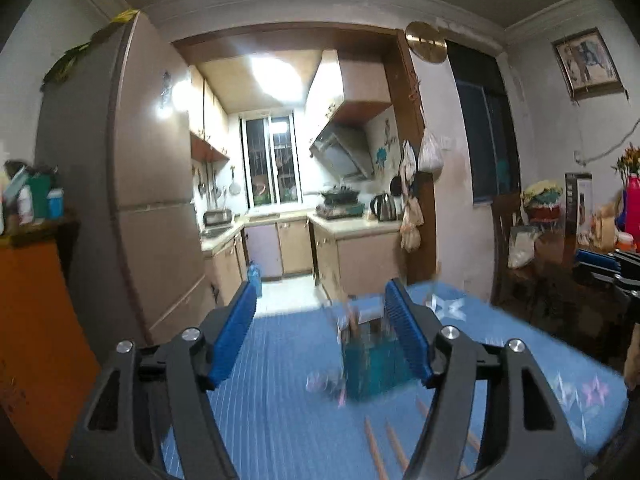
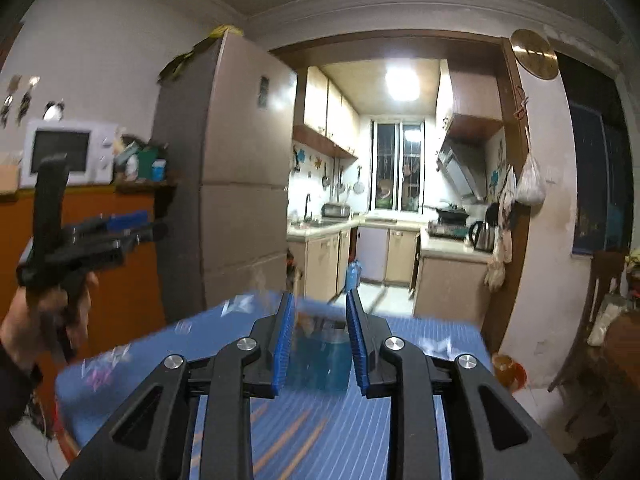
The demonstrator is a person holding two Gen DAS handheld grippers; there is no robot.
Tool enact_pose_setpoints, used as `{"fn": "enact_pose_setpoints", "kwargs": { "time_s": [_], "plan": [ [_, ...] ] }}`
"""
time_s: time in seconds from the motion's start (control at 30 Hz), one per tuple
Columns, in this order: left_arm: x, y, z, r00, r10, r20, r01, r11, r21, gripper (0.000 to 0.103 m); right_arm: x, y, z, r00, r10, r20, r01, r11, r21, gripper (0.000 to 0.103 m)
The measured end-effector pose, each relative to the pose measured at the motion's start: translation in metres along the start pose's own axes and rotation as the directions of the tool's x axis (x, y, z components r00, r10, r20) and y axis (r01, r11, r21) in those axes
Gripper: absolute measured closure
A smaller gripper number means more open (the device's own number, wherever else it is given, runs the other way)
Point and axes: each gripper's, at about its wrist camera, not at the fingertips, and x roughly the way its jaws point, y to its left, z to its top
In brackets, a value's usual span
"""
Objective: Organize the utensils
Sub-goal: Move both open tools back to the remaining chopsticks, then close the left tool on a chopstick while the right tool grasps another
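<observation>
I hold both grippers level over the blue striped tablecloth (image 1: pixel 280 380), facing the kitchen doorway. My left gripper (image 1: pixel 322 304) has its jaws spread wide with nothing between the blue pads (image 1: pixel 236 332); the teal utensil holder (image 1: pixel 368 364) stands on the cloth ahead of it, just inside the right-hand finger, blurred, with a few handles sticking up that I cannot identify. Wooden chopsticks (image 1: pixel 378 452) lie flat on the cloth below the jaws, nearer to me than the holder. My right gripper (image 2: pixel 318 308) has its jaws parted narrowly and grips nothing; the same utensil holder (image 2: pixel 320 360) sits straight ahead, framed in the gap between the pads but beyond them, untouched. More chopsticks (image 2: pixel 280 440) lie under this tool. Off to its left, my hand (image 2: pixel 36 320) carries the other gripper.
</observation>
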Motion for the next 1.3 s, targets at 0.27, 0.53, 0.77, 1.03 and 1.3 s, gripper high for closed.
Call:
{"fn": "enact_pose_setpoints", "kwargs": {
  "time_s": [0.27, 0.53, 0.77, 1.03, 1.3],
  "plan": [
    [-0.007, -0.011, -0.123, 0.960, -0.053, -0.273, 0.050, 0.999, -0.015, 0.039, -0.006, 0.052, -0.107, 0.975, 0.084, -0.207, -0.065, 0.993, 0.095, 0.079],
    [0.005, -0.022, -0.192, 0.907, -0.117, -0.406, 0.093, 0.993, -0.079, 0.050, 0.025, 0.108, -0.169, 0.939, 0.091, -0.331, -0.054, 0.992, 0.118, 0.085],
    [0.000, -0.021, -0.214, 0.895, -0.119, -0.431, 0.096, 0.993, -0.076, 0.051, 0.046, 0.113, -0.183, 0.929, 0.014, -0.370, 0.029, 0.993, 0.112, 0.085],
    [0.004, -0.021, -0.221, 0.881, -0.162, -0.445, 0.129, 0.986, -0.104, 0.051, 0.055, 0.117, -0.184, 0.926, -0.045, -0.376, 0.085, 0.992, 0.092, 0.085],
    [0.010, -0.033, -0.215, 0.869, -0.198, -0.454, 0.174, 0.980, -0.094, 0.059, 0.063, 0.121, -0.186, 0.923, -0.063, -0.379, 0.104, 0.991, 0.089, 0.085]
  ]
}}
